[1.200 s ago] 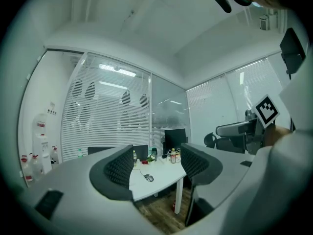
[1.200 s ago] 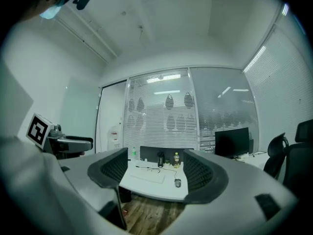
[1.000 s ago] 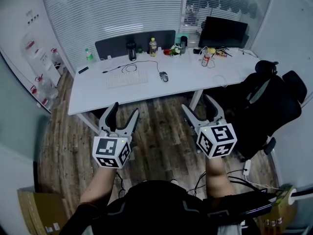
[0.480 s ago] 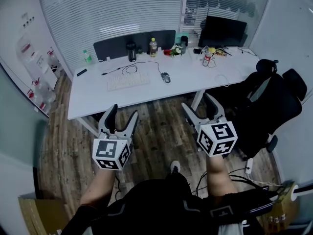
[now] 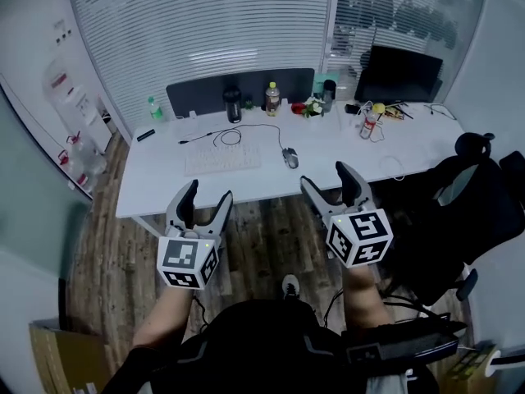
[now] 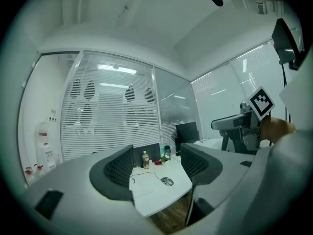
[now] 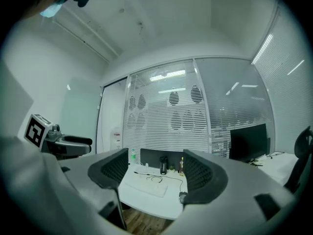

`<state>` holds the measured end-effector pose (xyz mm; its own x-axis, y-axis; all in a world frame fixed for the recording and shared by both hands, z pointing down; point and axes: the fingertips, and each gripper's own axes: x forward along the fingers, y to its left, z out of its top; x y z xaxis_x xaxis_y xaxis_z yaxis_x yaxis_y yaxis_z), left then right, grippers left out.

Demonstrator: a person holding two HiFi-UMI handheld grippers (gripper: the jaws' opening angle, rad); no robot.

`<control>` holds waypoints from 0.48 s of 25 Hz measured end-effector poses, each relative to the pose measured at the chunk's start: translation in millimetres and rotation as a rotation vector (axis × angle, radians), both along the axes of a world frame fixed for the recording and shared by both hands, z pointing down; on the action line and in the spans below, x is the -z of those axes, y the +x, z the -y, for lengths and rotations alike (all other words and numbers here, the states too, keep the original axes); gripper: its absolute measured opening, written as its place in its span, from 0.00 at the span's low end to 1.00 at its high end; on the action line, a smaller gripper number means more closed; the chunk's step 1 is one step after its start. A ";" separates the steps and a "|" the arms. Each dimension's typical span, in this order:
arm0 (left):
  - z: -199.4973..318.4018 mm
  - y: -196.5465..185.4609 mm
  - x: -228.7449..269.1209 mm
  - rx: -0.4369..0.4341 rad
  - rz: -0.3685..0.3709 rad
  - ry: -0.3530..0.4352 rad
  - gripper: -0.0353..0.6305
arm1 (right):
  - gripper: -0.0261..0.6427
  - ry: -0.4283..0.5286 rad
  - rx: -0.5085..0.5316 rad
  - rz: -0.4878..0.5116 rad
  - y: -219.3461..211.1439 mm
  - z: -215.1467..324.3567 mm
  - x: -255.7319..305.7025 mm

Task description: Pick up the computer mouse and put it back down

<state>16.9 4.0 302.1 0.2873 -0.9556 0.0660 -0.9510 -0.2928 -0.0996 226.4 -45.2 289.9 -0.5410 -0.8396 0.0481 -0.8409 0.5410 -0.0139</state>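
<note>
Toward tabletop front edge: mouse, now closer; left gripper, right gripper fingers released, empty; approach continuing.

left hand-held gripper: raised, jaws apart, empty | right hand-held gripper: raised, jaws apart, empty

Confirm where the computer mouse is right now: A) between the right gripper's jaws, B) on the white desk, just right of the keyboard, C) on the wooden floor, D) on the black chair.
B: the mouse lies on the desk beside the keyboard; the left gripper and right gripper are open and empty.
</note>
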 end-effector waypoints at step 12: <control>139.3 41.1 2.8 0.064 -0.002 -0.006 0.51 | 0.55 -0.014 0.080 0.021 30.4 149.5 -1.8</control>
